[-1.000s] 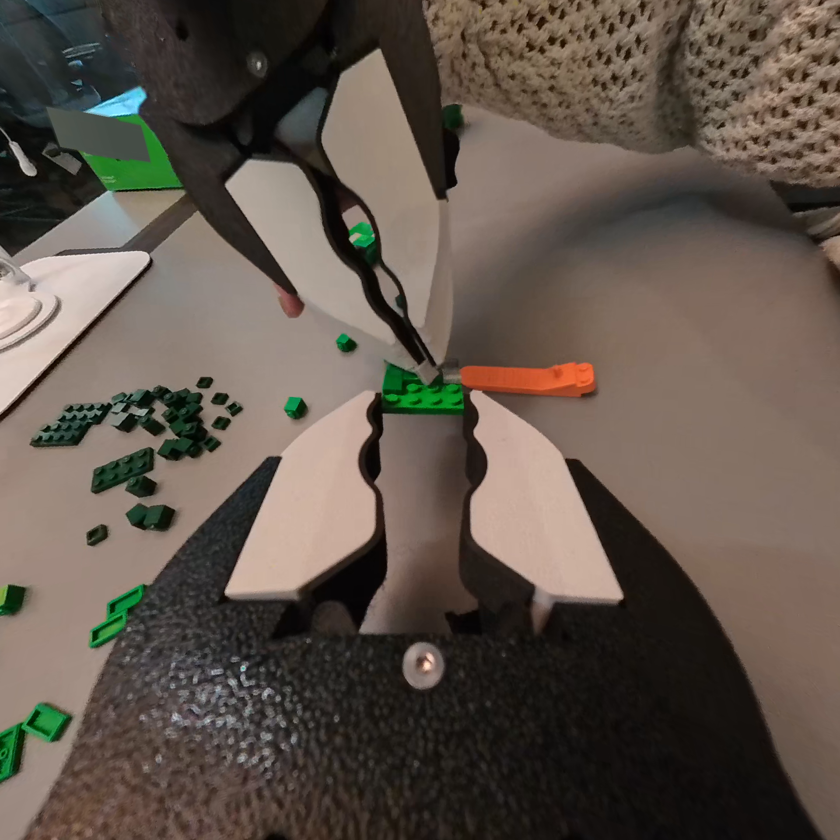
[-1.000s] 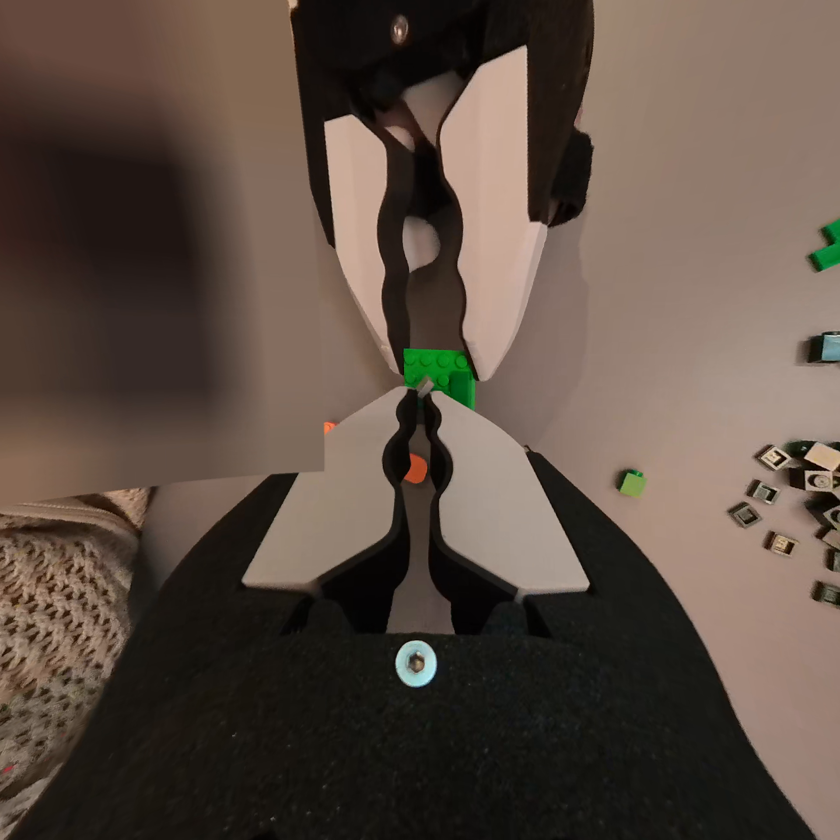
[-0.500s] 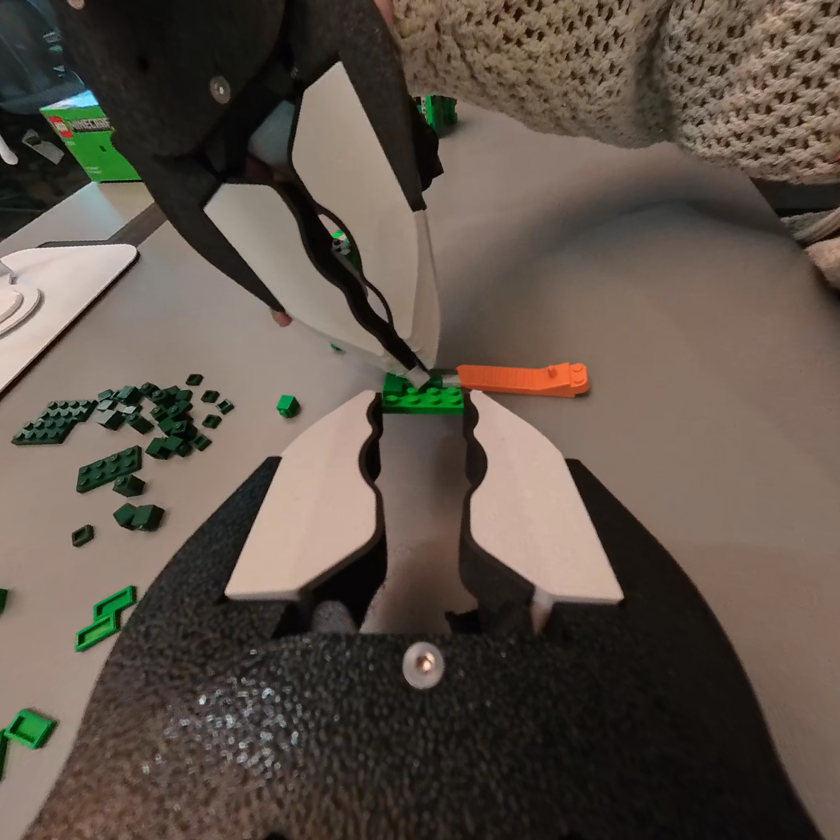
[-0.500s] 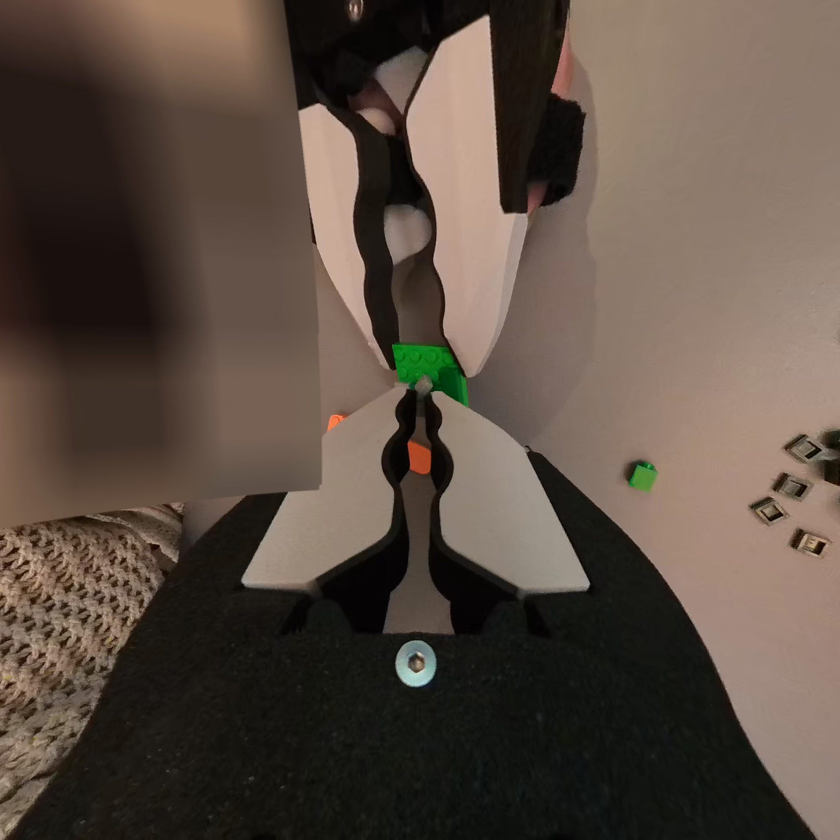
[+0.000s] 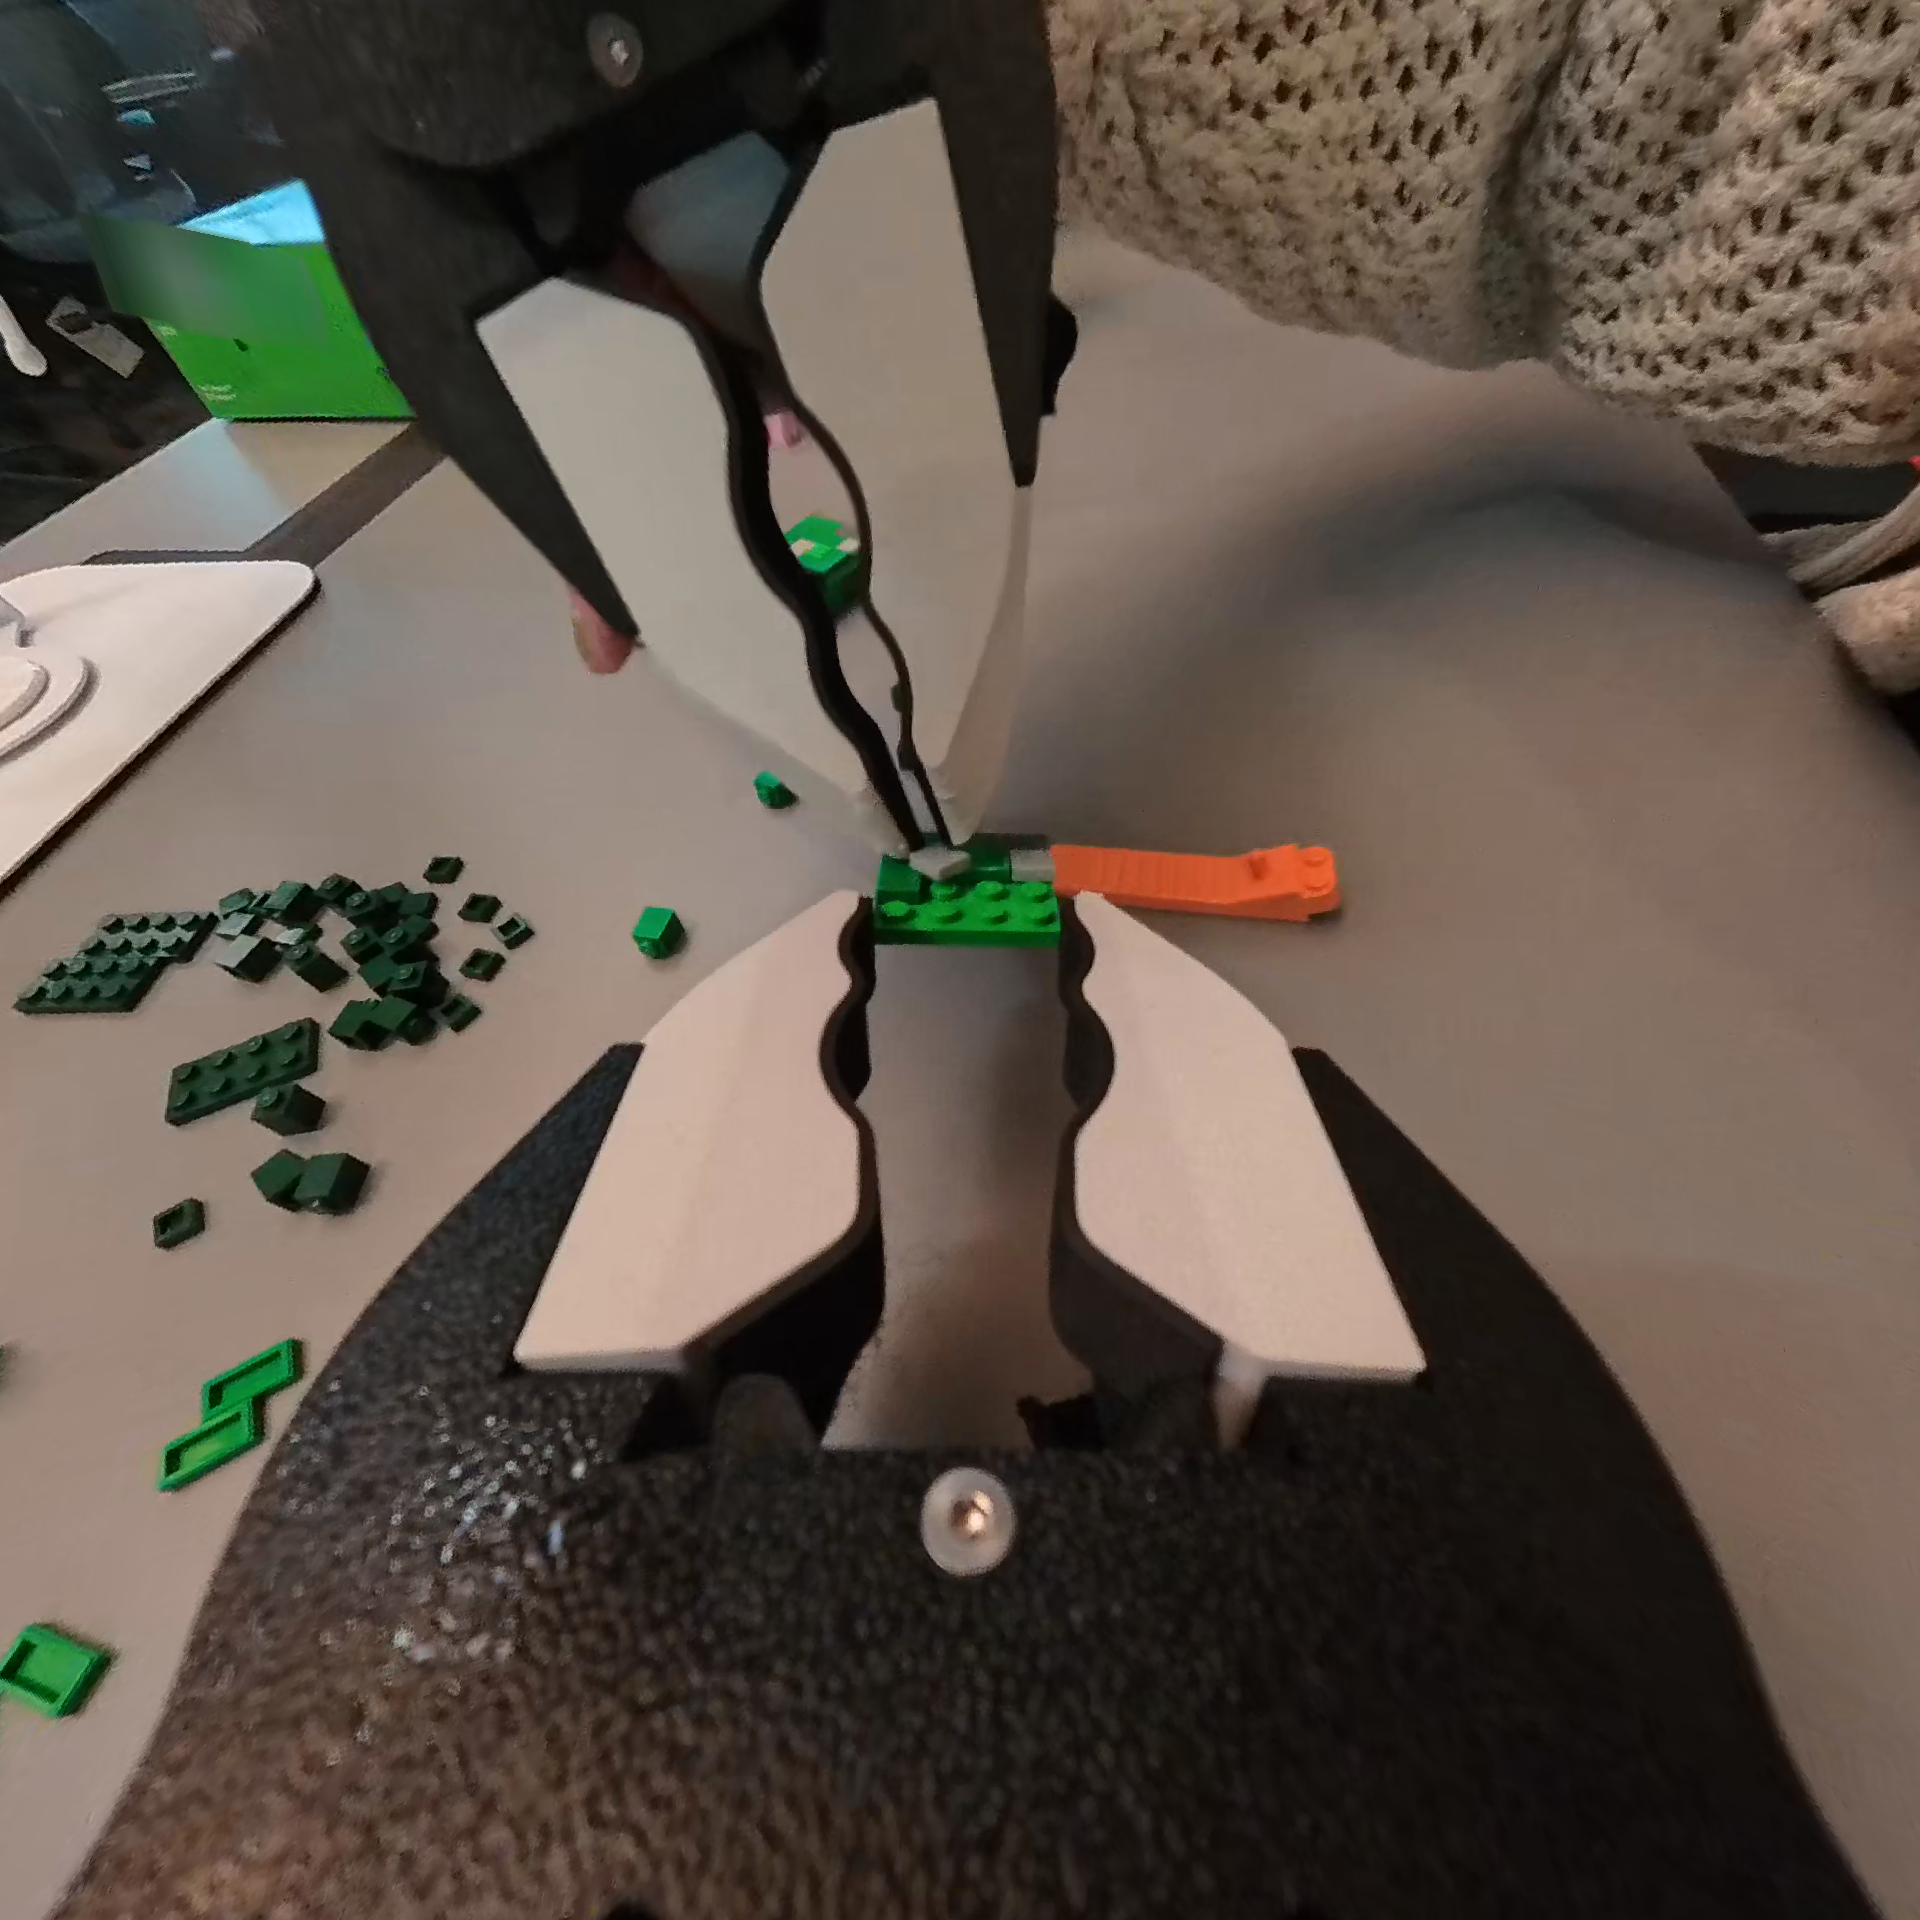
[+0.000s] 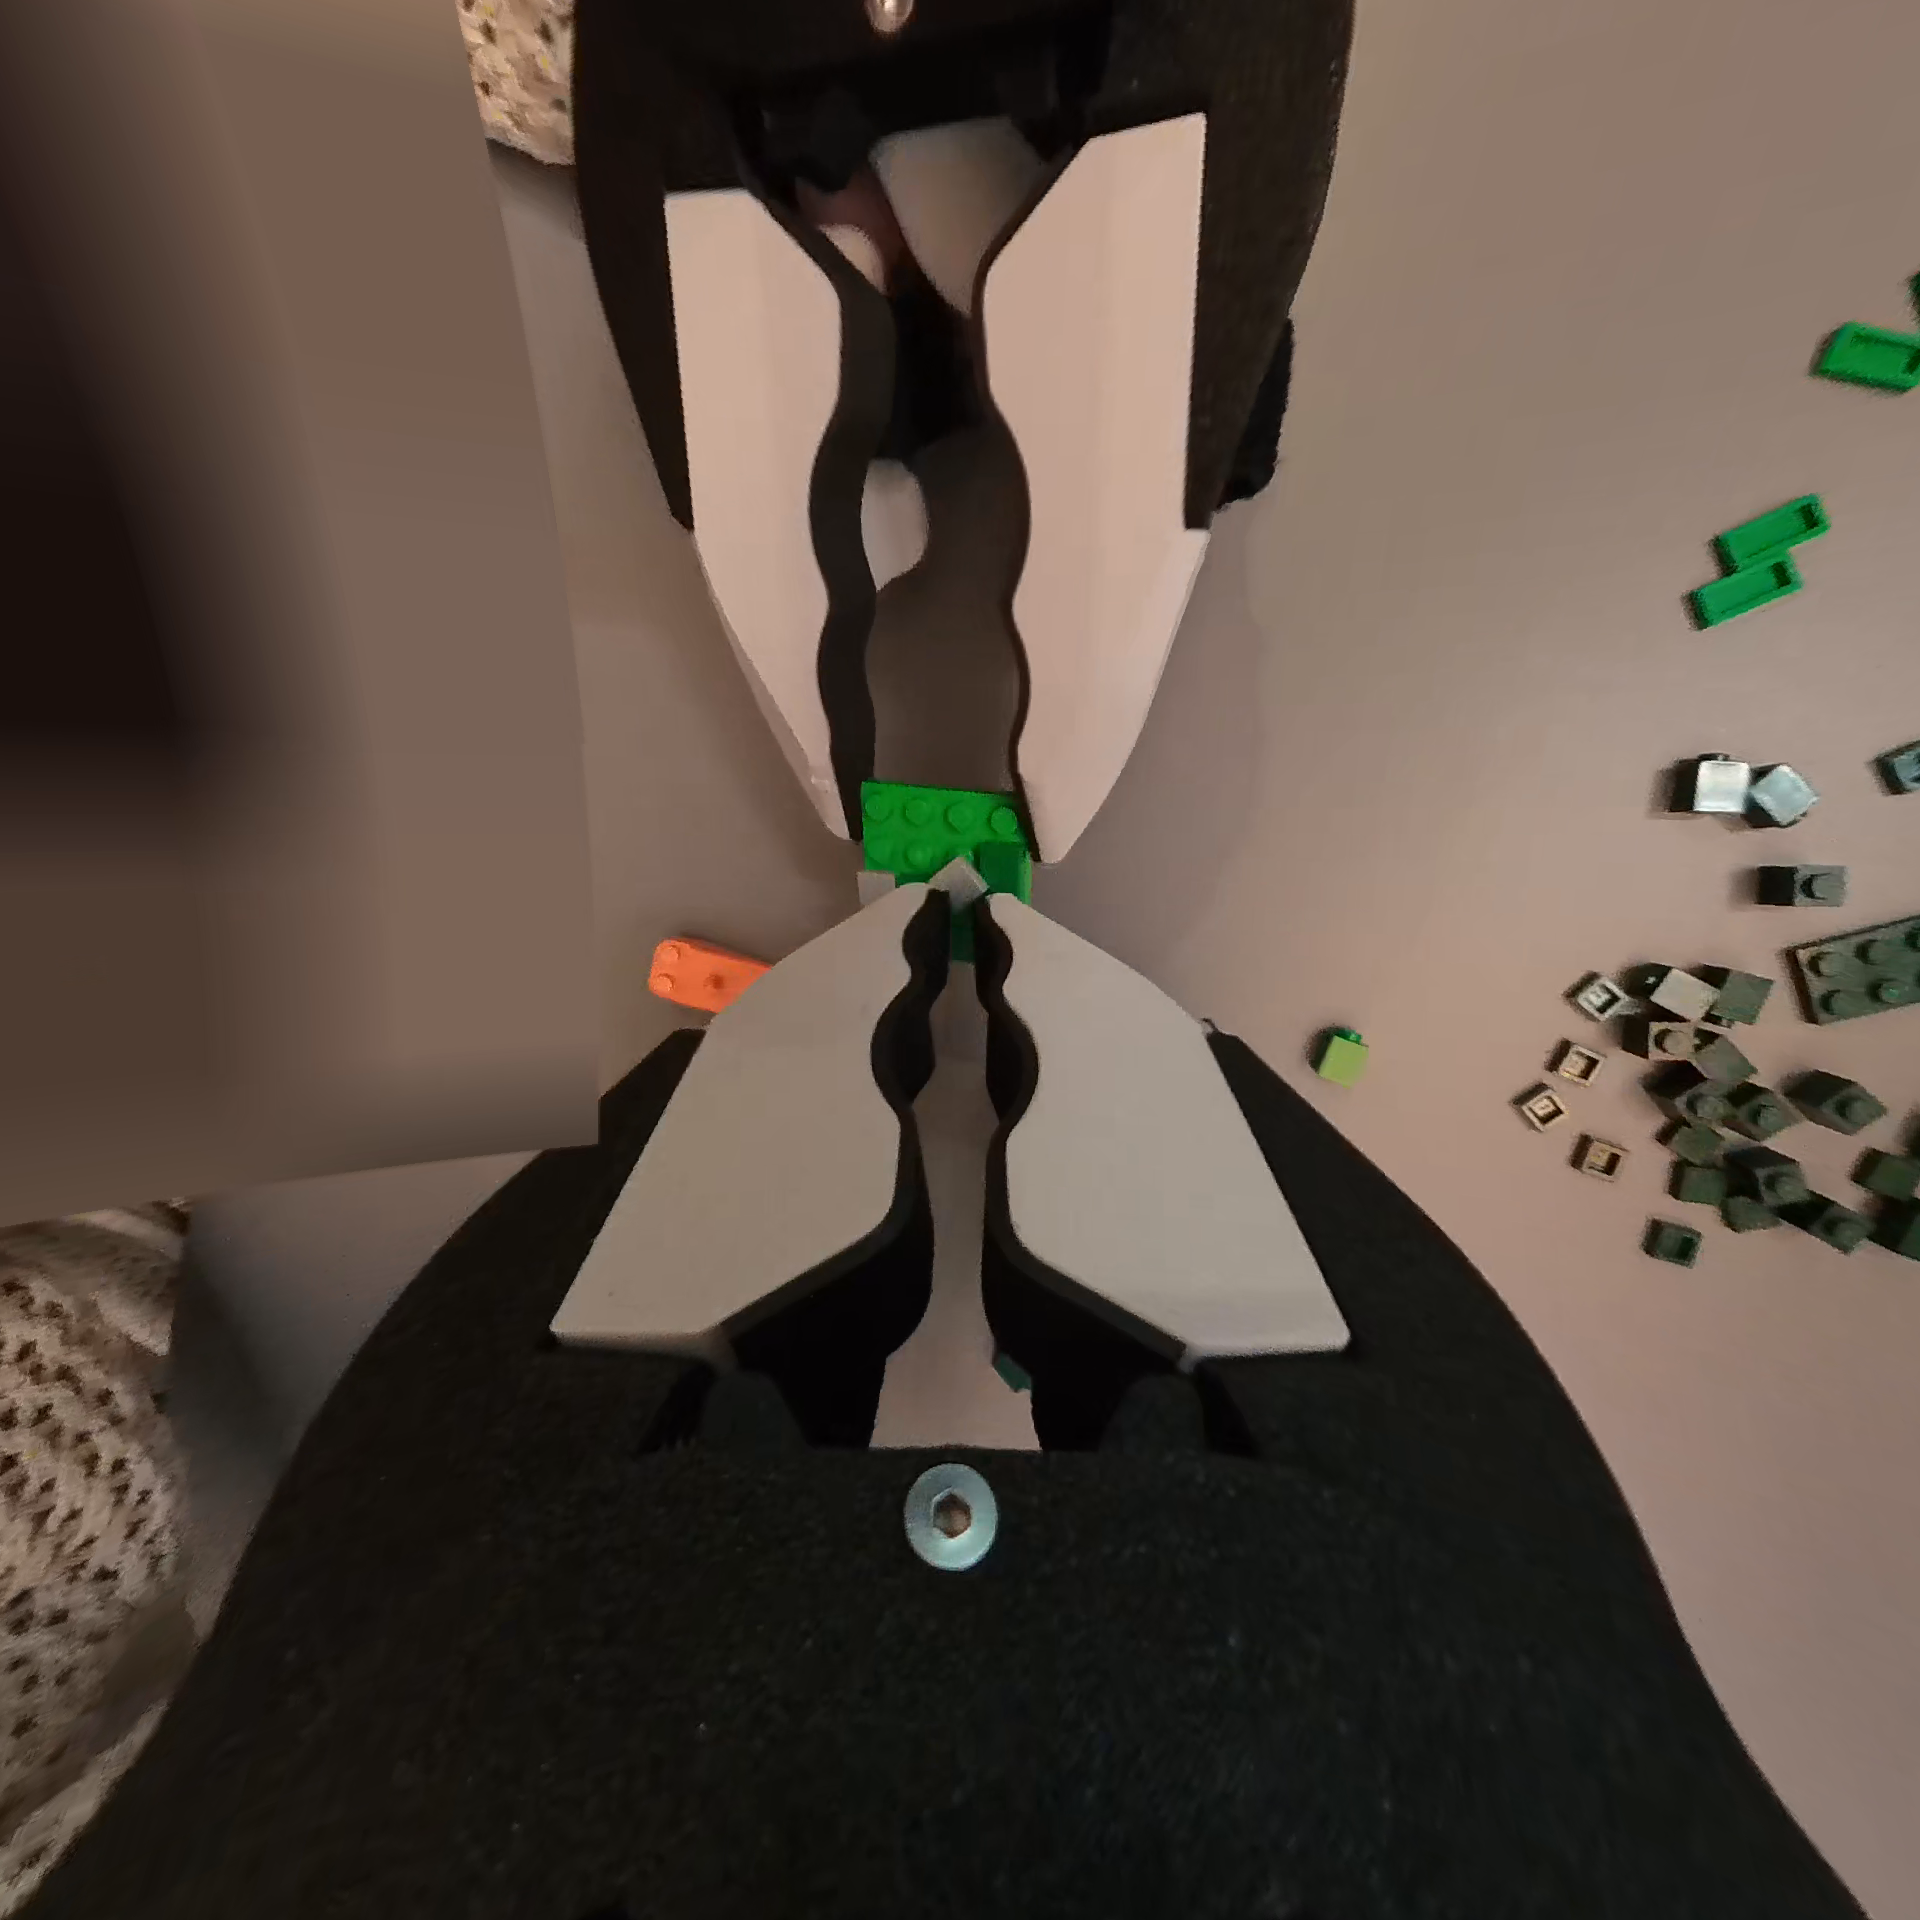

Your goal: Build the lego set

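Lowered since a second ago, the right gripper [image 6: 956, 902] presses its small grey tile [image 5: 943, 860] onto the bright green plate [image 5: 966, 914], pinched shut on it. At six o'clock, the left gripper [image 5: 966, 925] clamps that plate's ends, likely steadying it on the table [image 5: 1455, 727].

The bright green plate [image 5: 966, 914] is glossy moulded plastic, as is the orange tool [image 5: 1195, 881] beside it. The left gripper [image 5: 966, 925] has a rough, pebbled black body catching sparkles of light, with smooth matt pale fingers [image 5: 727, 1143]. The right gripper [image 6: 961, 904] looks felt-like and dull. The table [image 5: 1455, 831] is smooth matt grey. The sleeve [image 5: 1455, 177] is chunky open-knit cream wool.
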{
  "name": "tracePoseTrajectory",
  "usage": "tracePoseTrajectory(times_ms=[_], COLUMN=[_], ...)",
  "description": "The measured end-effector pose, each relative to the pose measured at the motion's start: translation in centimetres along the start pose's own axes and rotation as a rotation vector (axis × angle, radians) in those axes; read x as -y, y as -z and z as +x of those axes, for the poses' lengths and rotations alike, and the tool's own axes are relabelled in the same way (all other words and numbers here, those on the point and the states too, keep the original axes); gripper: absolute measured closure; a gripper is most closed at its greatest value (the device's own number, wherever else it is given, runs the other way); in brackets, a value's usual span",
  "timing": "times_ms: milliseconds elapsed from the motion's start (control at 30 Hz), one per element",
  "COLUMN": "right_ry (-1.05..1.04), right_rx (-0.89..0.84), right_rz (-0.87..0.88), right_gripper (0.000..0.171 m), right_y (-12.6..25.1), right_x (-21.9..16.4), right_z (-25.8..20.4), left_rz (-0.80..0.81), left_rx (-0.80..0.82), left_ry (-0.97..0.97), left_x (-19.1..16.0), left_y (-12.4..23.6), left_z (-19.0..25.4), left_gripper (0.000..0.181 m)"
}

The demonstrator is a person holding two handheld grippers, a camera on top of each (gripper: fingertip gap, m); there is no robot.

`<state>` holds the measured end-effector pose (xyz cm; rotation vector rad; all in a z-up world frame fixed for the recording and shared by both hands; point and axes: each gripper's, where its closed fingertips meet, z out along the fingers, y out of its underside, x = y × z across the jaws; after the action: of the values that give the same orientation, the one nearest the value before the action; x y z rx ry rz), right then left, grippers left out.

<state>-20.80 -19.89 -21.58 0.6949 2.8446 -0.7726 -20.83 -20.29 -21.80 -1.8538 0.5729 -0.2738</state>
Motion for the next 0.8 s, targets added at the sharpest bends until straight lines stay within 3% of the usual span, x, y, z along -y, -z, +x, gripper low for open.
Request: tracePoseTrajectory(times_ms=[33,200,433,600,800], right_ry=[0.007,0.008,-0.137,-0.213,-0.246], right_rx=[-0.021,-0.189,-0.744,-0.802,-0.735], right_rz=[0.004,0.145,0.524,0.784,0.755], right_gripper=[0.167,0.164,0.156,0.15,0.151], right_y=[0.1,1.6,5.2,4.1,2.1], right_x=[0.0,0.8,1.5,1.3,1.2], right_z=[0.1,0.7,1.4,-0.8,-0.6], left_rz=[0.002,0.015,0.039,0.058,0.082], left_rx=[-0.001,0.001,0.028,0.025,-0.015], left_ry=[0.003,0.013,0.019,0.032,0.011], left_x=[0.0,0.2,0.5,0.7,1.1], left_y=[0.0,0.1,0.2,0.4,0.2], left_z=[0.0,-0.1,-0.4,-0.5,0.3], left_gripper=[0.148,0.148,0.148,0.148,0.148])
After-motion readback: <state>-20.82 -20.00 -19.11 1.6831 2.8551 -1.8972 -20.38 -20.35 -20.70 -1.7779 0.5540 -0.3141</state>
